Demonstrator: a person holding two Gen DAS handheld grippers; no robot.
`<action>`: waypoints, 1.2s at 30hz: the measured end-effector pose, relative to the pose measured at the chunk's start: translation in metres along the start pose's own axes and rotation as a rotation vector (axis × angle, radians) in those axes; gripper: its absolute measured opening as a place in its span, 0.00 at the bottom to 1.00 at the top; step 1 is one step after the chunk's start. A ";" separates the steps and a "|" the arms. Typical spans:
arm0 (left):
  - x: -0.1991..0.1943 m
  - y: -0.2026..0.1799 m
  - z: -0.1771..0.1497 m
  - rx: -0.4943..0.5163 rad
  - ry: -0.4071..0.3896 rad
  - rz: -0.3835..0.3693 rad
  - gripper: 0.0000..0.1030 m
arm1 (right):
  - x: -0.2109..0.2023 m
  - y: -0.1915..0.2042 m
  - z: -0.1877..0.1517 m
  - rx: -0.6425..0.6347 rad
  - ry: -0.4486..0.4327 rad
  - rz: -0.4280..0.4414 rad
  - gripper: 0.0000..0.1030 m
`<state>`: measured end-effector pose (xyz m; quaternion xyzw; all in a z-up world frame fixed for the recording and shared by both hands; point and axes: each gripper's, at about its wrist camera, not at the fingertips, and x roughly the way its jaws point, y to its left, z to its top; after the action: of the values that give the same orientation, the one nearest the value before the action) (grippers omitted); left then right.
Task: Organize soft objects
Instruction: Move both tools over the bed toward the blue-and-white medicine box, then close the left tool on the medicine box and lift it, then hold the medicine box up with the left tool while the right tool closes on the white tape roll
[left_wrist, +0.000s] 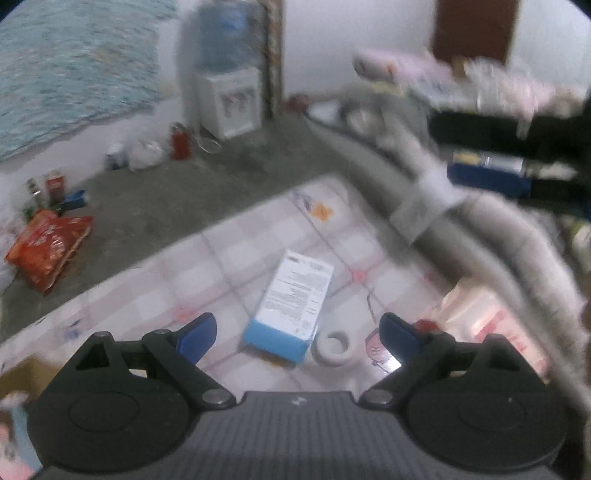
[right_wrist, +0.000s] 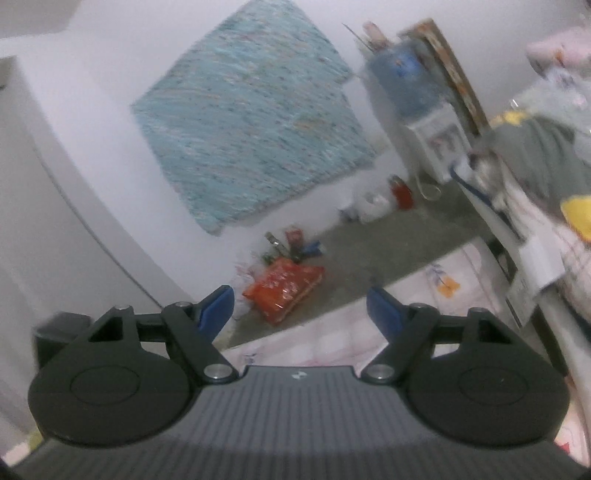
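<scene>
A grey fuzzy cloth (left_wrist: 443, 210) hangs blurred across the right of the left wrist view, running from upper middle to lower right. My left gripper (left_wrist: 298, 338) is open above a checked tablecloth (left_wrist: 229, 266), with nothing between its blue fingertips (left_wrist: 195, 336). A white and blue box (left_wrist: 291, 306) and a white tape roll (left_wrist: 334, 347) lie on the table just ahead of it. My right gripper (right_wrist: 301, 308) is open and empty, pointing over the table edge toward the floor. A grey garment with yellow patches (right_wrist: 546, 158) sits at that view's right edge.
A pink packet (left_wrist: 480, 317) lies at the table's right. On the grey floor are a red bag (right_wrist: 284, 288), a red bottle (left_wrist: 181, 142) and small cans. A water dispenser (left_wrist: 229, 99) stands by the wall. A teal hanging (right_wrist: 247, 122) covers the wall. Dark shelves (left_wrist: 509, 162) hold clutter.
</scene>
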<state>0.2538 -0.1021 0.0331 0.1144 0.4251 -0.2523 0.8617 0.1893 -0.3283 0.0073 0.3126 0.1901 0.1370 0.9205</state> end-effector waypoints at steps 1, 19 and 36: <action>0.020 -0.005 0.003 0.026 0.024 -0.003 0.93 | 0.008 -0.005 -0.003 0.005 0.003 -0.008 0.77; 0.210 -0.012 0.021 0.086 0.288 0.030 0.81 | 0.042 -0.070 -0.029 0.018 0.063 -0.004 0.78; 0.197 0.026 0.023 -0.071 0.215 0.056 0.76 | 0.074 -0.053 -0.056 -0.196 0.274 -0.080 0.79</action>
<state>0.3836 -0.1557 -0.1090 0.1223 0.5202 -0.1993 0.8214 0.2372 -0.3120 -0.0863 0.1918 0.3115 0.1596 0.9169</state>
